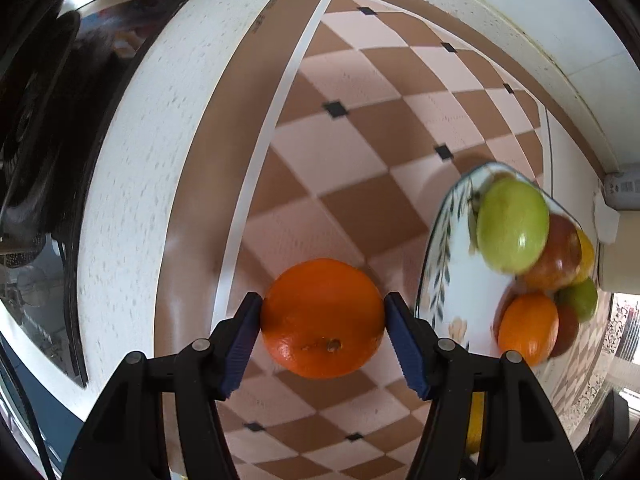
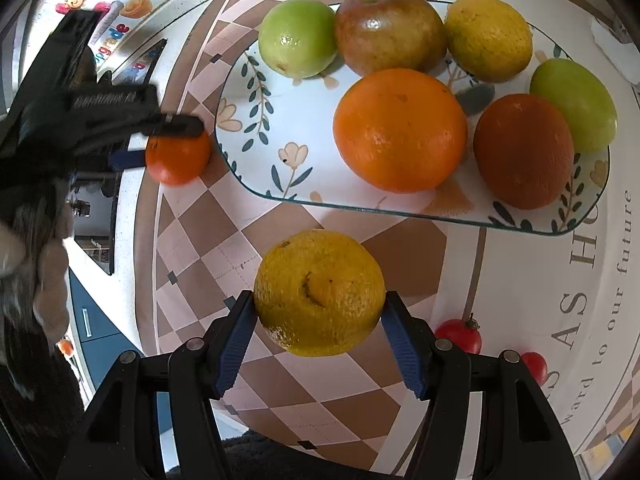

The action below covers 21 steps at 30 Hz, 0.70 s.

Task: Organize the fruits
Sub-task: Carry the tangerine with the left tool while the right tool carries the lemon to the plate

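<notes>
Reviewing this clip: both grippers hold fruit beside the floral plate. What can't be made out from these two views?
- Left wrist view: the far fruits on the floral glass plate are hidden behind the motion-blurred green apple.
- Left wrist view: a yellow fruit is mostly covered by the left gripper, which holds the round orange.
- Right wrist view: the small red tomatoes are partly behind the right gripper, which holds the yellow citrus.

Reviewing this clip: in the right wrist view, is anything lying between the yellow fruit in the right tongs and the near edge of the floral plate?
No. In the right wrist view only bare checkered mat separates the yellow fruit from the plate rim.
</notes>
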Available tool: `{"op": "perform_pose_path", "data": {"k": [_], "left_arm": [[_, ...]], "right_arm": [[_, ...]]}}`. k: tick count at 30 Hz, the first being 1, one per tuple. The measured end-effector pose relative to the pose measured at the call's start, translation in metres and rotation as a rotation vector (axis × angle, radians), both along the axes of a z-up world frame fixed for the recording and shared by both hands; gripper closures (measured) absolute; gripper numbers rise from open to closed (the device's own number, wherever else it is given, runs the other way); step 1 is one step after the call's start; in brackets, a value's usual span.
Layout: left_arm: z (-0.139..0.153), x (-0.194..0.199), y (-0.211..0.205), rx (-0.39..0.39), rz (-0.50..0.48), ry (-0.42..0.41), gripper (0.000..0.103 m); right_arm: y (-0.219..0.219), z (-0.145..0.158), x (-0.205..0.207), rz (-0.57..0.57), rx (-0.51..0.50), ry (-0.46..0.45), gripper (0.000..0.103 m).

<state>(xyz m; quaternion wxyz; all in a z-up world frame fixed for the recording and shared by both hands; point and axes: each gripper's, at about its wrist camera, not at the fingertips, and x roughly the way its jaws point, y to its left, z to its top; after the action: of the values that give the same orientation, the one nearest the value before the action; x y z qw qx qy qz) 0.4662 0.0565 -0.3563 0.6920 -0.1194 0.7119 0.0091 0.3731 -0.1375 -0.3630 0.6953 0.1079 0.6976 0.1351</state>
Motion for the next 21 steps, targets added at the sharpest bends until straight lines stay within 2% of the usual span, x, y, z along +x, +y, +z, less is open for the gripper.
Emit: {"op": "perform_pose_path", "data": {"k": [5, 8, 14, 18, 21], "left_arm": [[0.003, -0.031, -0.005, -0.039, -0.019, 0.013, 0.043], [-0.009, -0.046, -0.015, -0.044, -0.052, 0.051, 0.042], [-0.012, -0.053, -0.023, -0.038, -0.045, 0.048, 0.043], [0.008, -0.046, -0.010, -0.075, -0.013, 0.018, 0.043], [0.035, -0.037, -0.004, -0.143, 0.021, -0.023, 0.043]], "right_arm": [[-0.005, -0.002, -0.008, -0.002, 0.029, 0.023, 0.037], [-0.002, -0.009, -0.011, -0.002, 0.038, 0.031, 0.037], [-0.003, -0.006, -0.009, -0.016, 0.045, 0.030, 0.037], [-0.008, 0.012, -0.008, -0.051, 0.086, -0.018, 0.037], [-0.007, 0.032, 0.004, -0.068, 0.104, -0.073, 0.037]]}}
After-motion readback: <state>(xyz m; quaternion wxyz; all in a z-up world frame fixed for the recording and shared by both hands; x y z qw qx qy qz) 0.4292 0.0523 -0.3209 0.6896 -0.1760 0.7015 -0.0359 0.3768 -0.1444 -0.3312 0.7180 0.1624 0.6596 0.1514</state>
